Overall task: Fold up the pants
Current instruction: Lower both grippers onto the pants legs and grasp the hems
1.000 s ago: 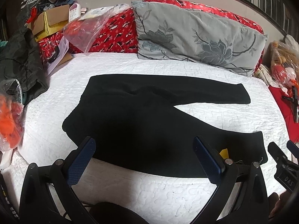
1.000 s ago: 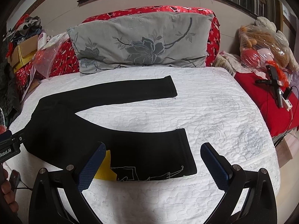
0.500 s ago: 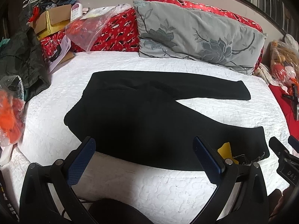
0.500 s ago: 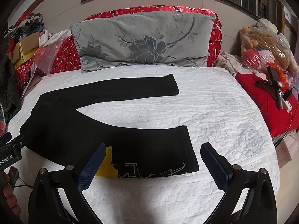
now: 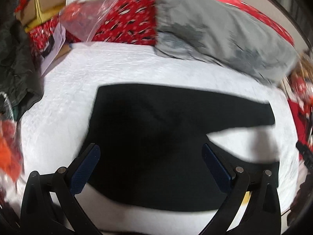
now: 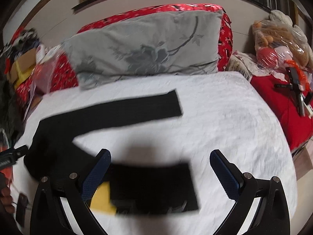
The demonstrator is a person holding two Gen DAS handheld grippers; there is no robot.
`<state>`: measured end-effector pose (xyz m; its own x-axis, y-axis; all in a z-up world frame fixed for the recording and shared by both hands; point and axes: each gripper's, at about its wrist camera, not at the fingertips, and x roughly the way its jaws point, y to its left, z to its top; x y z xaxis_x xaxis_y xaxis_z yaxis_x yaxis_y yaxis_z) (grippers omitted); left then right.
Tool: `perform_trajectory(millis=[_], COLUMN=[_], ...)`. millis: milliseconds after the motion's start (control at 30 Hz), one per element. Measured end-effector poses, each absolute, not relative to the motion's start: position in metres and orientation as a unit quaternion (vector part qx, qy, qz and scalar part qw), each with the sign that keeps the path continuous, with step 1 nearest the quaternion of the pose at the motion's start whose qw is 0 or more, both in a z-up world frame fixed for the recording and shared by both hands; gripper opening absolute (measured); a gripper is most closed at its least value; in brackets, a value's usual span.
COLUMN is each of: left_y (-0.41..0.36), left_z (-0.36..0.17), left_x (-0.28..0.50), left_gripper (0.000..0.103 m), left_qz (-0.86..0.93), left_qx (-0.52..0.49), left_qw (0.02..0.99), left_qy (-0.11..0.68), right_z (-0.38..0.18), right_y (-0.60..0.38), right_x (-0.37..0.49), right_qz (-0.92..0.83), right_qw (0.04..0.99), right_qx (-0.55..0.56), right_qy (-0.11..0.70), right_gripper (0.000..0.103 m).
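1. Left wrist view: the left hand-held gripper (image 5: pixel 150 166) hangs with fingers wide apart, holding nothing, above the waist end of the black pants (image 5: pixel 156 137), which lie flat on the white bed (image 5: pixel 64 98).
2. Right wrist view: the right hand-held gripper (image 6: pixel 160 173) is likewise spread and empty over the near leg's cuff; a grey pillow (image 6: pixel 146 49) lies beyond.

Your left gripper (image 5: pixel 150 168) hangs spread wide, lower frame, over black pants (image 5: pixel 156 137) flat on white quilt (image 5: pixel 78 82); blurred.

Both jaws stand wide apart: the left hand-held gripper (image 5: pixel 150 168) and the right hand-held gripper (image 6: pixel 160 173) each hover empty, tilted downward.
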<state>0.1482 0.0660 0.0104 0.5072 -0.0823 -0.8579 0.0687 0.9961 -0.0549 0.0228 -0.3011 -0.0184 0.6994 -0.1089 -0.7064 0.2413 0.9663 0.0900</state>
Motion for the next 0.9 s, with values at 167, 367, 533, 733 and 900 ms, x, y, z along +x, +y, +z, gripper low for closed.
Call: perform_trajectory(millis=[167, 367, 533, 733, 900], left_y=[0.117, 0.142, 0.129, 0.111, 0.100], left_z=[-0.004, -0.049, -0.081, -0.097, -0.063], left_x=[0.239, 0.291, 0.308, 0.324, 0.307], left_gripper=[0.103, 0.103, 0.103, 0.044, 0.024], left_qz=[-0.021, -0.015, -0.032, -0.022, -0.033], left_qx=[-0.051, -0.082, -0.059, -0.029, -0.024], left_qw=[0.828, 0.788, 0.774, 0.777, 0.808], left_qy=[0.558, 0.610, 0.630, 0.628, 0.588], right_z=[-0.028, -0.064, -0.089, -0.113, -0.099], right_y=[-0.351, -0.381, -0.384, -0.377, -0.371], right_x=[0.102, 0.176, 0.219, 0.246, 0.241], right_qz=[-0.100, -0.097, -0.079, -0.024, 0.000], right_qw=[0.900, 0.875, 0.863, 0.842, 0.854], right_qx=[0.082, 0.089, 0.070, 0.085, 0.081], right_qy=[0.416, 0.466, 0.495, 0.533, 0.515], right_gripper=[0.102, 0.102, 0.102, 0.050, 0.008])
